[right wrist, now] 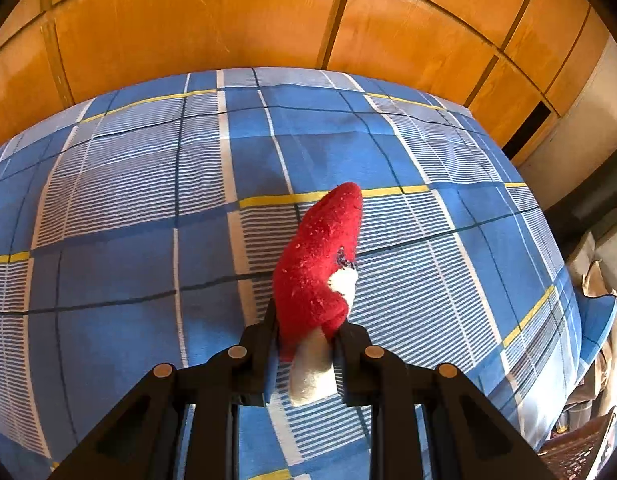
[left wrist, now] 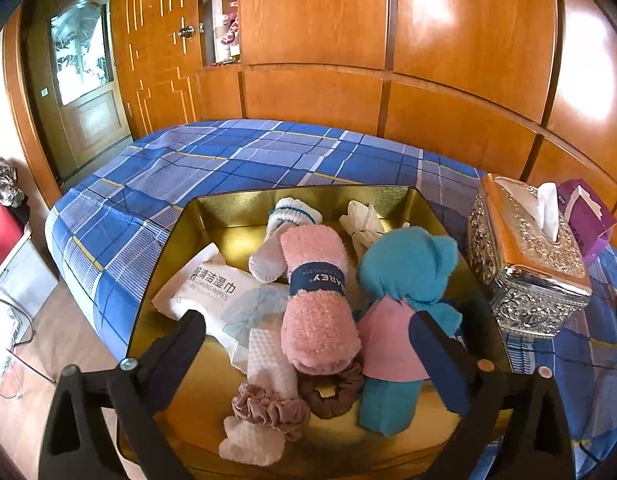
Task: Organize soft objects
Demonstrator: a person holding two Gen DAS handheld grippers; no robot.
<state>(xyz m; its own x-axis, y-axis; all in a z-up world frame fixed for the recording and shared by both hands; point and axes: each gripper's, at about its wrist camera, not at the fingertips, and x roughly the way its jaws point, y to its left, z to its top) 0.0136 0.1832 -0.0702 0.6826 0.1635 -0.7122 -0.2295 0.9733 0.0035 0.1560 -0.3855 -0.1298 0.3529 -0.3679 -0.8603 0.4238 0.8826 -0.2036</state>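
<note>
A gold tin tray (left wrist: 212,208) is set on the bed (left wrist: 228,160), near its front edge, evidently so that the loose soft things can be gathered in one container. Toward the tray's left wall a pack of wet wipes (left wrist: 204,288) is laid flat, with a white waffle cloth (left wrist: 264,356) and a mauve scrunchie (left wrist: 268,404) in front of it. In the middle a pink rolled towel (left wrist: 316,300), kept rolled by its dark band, is propped over a white sock (left wrist: 268,256), and a brown scrunchie (left wrist: 332,392) is tucked at its near end. On the right a teal cloth bundle (left wrist: 404,268) is placed against the right wall. The left hand-held gripper (left wrist: 308,344) is held above the tray's near side with its fingers spread wide and nothing between them, probably to be ready to steady or rearrange the contents. Beyond the tray's right wall a silver tissue box (left wrist: 524,264) is stood on the bed. In the right wrist view the right hand-held gripper (right wrist: 304,344) is seen clamped on a red and white sock (right wrist: 320,264), which is gripped near its white end and held clear above the plaid sheet, seemingly so it can be carried to the tray.
</note>
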